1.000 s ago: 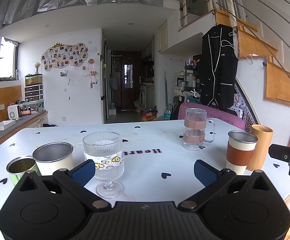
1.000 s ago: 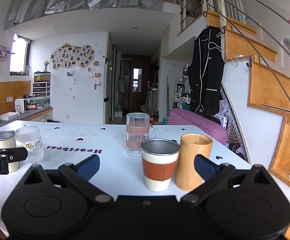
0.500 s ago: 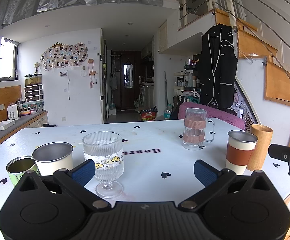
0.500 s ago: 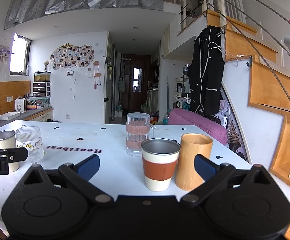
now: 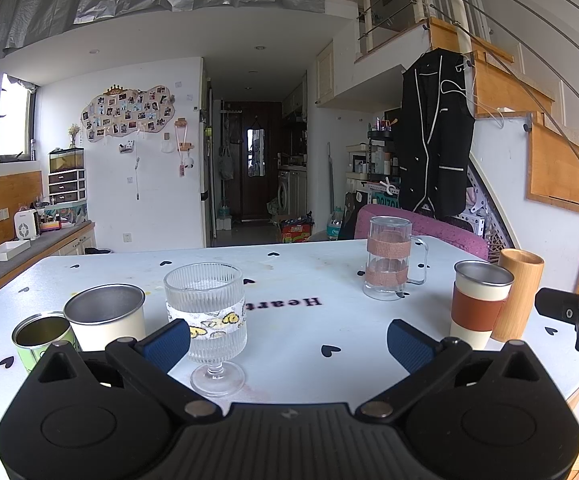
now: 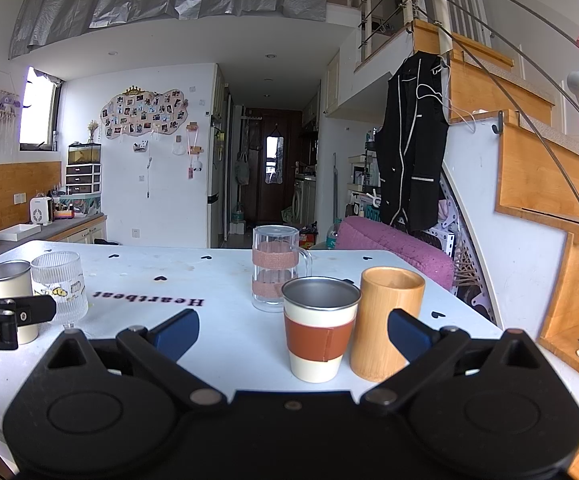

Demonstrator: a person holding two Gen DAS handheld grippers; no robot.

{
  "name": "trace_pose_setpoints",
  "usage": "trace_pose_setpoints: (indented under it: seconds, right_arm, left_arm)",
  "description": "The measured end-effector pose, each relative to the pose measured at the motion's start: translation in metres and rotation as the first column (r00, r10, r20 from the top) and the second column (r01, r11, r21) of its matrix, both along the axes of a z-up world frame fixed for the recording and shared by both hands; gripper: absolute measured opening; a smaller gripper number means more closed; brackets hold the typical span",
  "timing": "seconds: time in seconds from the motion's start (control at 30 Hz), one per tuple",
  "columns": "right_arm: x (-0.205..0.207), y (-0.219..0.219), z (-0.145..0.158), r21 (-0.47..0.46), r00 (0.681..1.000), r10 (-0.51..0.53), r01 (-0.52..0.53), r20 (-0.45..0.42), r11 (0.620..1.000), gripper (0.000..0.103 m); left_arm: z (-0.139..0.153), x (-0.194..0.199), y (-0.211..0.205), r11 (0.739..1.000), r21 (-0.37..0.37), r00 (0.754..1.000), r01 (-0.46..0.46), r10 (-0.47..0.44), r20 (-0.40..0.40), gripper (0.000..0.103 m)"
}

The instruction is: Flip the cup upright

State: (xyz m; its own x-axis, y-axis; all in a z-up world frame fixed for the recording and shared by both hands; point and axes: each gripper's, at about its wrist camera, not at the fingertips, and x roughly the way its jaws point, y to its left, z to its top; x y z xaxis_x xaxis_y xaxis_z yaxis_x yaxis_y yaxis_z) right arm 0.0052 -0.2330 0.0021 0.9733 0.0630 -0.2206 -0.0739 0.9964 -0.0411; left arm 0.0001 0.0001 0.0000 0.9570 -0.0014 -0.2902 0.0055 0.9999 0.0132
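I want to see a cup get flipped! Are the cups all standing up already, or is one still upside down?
All six cups in view stand mouth up, including the ribbed glass, glass mug, banded cup and bamboo cup. The left gripper and right gripper are open and empty. Nothing visibly needs flipping.

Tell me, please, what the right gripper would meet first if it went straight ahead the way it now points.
Probably the steel cup with the brown sleeve, standing upright between the open fingers of the right gripper. The bamboo cup stands just to its right, near the right finger, though depth is hard to judge.
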Motion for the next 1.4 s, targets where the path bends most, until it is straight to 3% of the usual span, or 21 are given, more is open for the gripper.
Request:
trace_pose_setpoints:
  seconds: [0.8,1.1,1.23,1.4]
  right_arm:
    - [0.0,-0.001,0.0,0.001,1.0,0.0,0.0,0.0,1.0,0.103]
    - [-0.001,-0.002,-0.002,0.01,1.0,0.004,-0.004,0.007,1.0,0.103]
    - [-0.002,-0.007,-0.006,0.011,1.0,0.004,-0.004,0.004,1.0,0.103]
    - [0.0,-0.015,-0.011,0.024,1.0,-0.006,0.006,-0.004,1.0,0.103]
  left_arm:
    - [0.0,0.0,0.0,1.0,-0.002,1.0,0.002,-0.002,0.005,0.103]
    - [0.007,0.008,-0.018,0.998,0.006,0.996,0.066,-0.066,0.057,0.103]
    - [0.013,0.028,-0.028,0.995,0.009,0.99,0.103,-0.103,0.095,0.103]
    - [0.018,0.071,-0.043,0.987,-0.029,0.986,0.156,-0.154,0.06,0.103]
